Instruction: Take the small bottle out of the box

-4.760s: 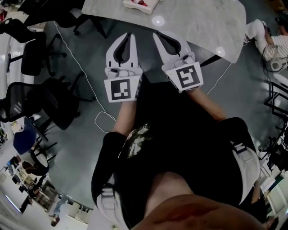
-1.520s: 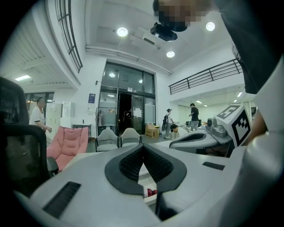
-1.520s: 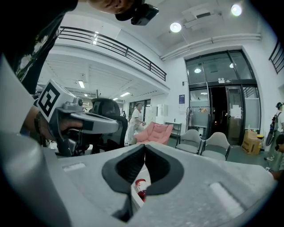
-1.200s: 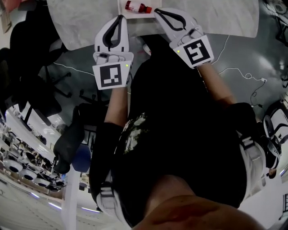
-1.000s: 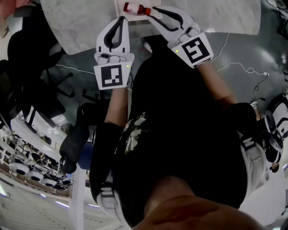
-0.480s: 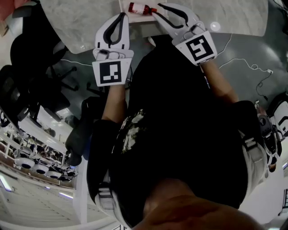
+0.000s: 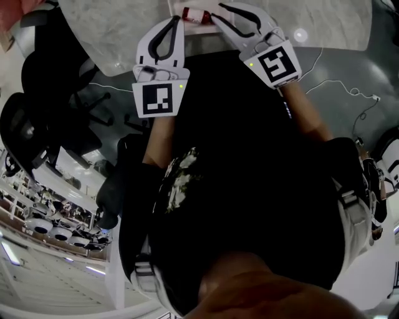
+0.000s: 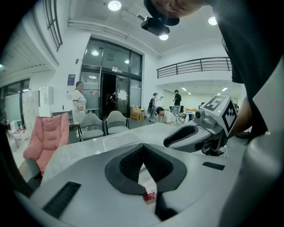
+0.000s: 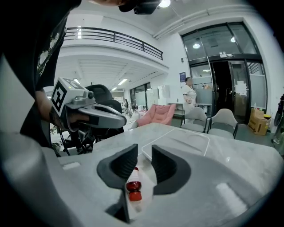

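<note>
The small bottle (image 7: 194,14) has a red cap and lies on its side in a shallow white box (image 7: 192,27) at the near edge of the marble table (image 7: 112,31). My right gripper (image 7: 216,12) is open, its tips just short of the cap end. In the right gripper view the bottle (image 9: 132,182) shows through the gap between the jaws, cap toward me, with the pads (image 9: 160,163) clear of it. My left gripper (image 7: 176,20) is shut on nothing, at the box's left. In the left gripper view a red and white bit of the box (image 8: 150,194) shows below the closed tips (image 8: 143,147).
A clear lid or tray (image 9: 177,141) lies on the table beyond the box. Black office chairs (image 7: 50,106) and a cable (image 7: 336,93) are on the floor beside the table. A pink chair (image 8: 42,137) stands at the table's far end, and people stand and sit in the background.
Since the earliest frame both grippers have come up from over the floor to the table edge and the box. Over the last second they have barely shifted.
</note>
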The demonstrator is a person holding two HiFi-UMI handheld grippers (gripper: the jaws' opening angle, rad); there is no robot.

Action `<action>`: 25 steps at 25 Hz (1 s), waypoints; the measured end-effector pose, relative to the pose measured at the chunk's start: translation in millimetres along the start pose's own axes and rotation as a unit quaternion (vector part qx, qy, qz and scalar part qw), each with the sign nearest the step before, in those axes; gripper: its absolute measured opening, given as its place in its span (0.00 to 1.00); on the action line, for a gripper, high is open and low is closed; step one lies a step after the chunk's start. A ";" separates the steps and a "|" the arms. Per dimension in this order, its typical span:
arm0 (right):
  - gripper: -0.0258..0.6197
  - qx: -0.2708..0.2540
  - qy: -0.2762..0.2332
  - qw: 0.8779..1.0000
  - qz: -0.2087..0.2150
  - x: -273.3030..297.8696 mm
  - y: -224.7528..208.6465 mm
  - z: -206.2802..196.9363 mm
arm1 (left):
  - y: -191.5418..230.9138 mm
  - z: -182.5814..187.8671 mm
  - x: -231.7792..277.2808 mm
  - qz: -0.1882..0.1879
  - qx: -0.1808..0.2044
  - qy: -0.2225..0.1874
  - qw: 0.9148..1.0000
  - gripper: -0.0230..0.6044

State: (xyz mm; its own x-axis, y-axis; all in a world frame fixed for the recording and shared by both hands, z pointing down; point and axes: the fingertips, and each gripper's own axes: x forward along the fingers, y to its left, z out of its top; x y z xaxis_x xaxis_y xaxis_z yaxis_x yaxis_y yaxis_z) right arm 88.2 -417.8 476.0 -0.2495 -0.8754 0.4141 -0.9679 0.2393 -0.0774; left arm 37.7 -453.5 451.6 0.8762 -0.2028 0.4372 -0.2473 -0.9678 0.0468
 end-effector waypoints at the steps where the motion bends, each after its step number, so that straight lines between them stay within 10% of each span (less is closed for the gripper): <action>1: 0.19 -0.003 0.001 1.000 -0.001 -0.7 0.7 0.5 | 0.0 -1.6 -0.9 -0.005 0.004 0.005 1.000 0.06; 9: 0.19 -0.028 0.028 0.999 -0.012 -2.6 6.7 -4.6 | -3.3 -6.6 9.2 -0.054 0.073 0.016 0.996 0.06; 25: 0.24 0.022 0.101 0.995 0.009 20.6 -10.2 -66.4 | -2.2 -57.4 44.7 -0.097 0.060 0.077 0.990 0.06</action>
State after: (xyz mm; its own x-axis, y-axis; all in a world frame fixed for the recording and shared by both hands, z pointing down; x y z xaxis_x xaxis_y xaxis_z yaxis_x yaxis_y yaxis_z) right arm 95.1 -410.3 545.5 -0.2593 -0.7674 0.5864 -0.9650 0.2311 -0.1243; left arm 53.7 -451.9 522.6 0.8266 0.0044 0.5628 -0.0214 -0.9990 0.0393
